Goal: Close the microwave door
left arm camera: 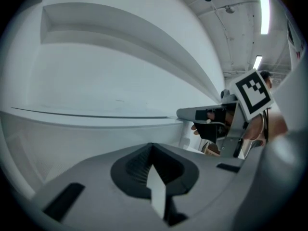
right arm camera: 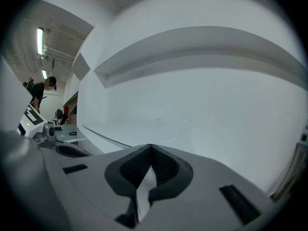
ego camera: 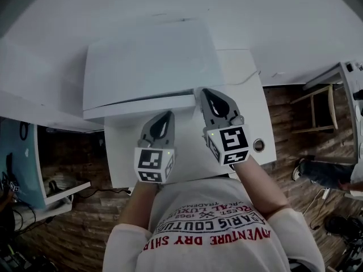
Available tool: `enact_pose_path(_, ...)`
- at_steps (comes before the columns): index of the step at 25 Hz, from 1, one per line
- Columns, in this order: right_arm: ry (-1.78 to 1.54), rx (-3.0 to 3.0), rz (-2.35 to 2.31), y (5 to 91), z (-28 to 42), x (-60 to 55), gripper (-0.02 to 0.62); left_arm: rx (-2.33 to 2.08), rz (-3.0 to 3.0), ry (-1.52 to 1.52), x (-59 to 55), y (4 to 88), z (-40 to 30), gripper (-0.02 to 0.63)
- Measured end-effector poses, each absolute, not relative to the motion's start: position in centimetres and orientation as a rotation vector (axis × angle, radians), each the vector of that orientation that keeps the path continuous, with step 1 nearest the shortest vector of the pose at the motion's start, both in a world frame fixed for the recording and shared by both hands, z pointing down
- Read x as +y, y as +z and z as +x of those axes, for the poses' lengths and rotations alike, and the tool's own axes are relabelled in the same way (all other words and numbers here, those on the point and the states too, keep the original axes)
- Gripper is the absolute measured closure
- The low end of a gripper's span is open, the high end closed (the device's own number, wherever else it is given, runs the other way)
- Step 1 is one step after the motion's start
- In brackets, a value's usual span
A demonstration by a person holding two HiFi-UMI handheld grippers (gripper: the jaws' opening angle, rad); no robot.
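The microwave (ego camera: 147, 61) is a plain white box at the back of a white table (ego camera: 249, 112). Its front face (ego camera: 142, 106) looks flush, and no swung-out door shows in any view. My right gripper (ego camera: 205, 92) is shut, with its tip at the right end of that front face. My left gripper (ego camera: 168, 115) is shut too, a little short of the front. In the left gripper view the closed jaws (left arm camera: 151, 146) point at the white front (left arm camera: 120, 81), with the right gripper's marker cube (left arm camera: 250, 93) alongside. The right gripper view shows closed jaws (right arm camera: 151, 148) close to the white wall (right arm camera: 202, 95).
A round cable hole (ego camera: 258, 145) sits at the table's right front corner. A wooden chair (ego camera: 320, 109) and a seated person's legs (ego camera: 323, 171) are at the right. A teal desk (ego camera: 22, 163) stands at the left. Another person (right arm camera: 41, 93) stands far off.
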State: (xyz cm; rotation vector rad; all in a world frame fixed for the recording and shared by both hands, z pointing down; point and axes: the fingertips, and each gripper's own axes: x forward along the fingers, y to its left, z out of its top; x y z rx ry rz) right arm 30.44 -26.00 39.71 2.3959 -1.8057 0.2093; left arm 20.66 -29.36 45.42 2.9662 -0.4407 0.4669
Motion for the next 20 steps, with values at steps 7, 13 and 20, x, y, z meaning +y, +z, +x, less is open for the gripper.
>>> enact_pose_path(7, 0.192, -1.790, 2.413, 39.7, 30.6, -25.8, 0.588, -0.505, 2.960, 0.454, -30.2, 45.3, 21.7, 0.612)
enact_pose_path(13, 0.180, -1.775, 2.428, 39.8, 30.6, -26.0, 0.588, -0.490, 3.002, 0.466, -30.6, 45.6, 22.0, 0.612)
enact_pose_path(20, 0.156, -1.794, 2.440, 39.7, 30.5, -25.8, 0.588, -0.488, 3.010, 0.463, -30.4, 45.2, 21.8, 0.612)
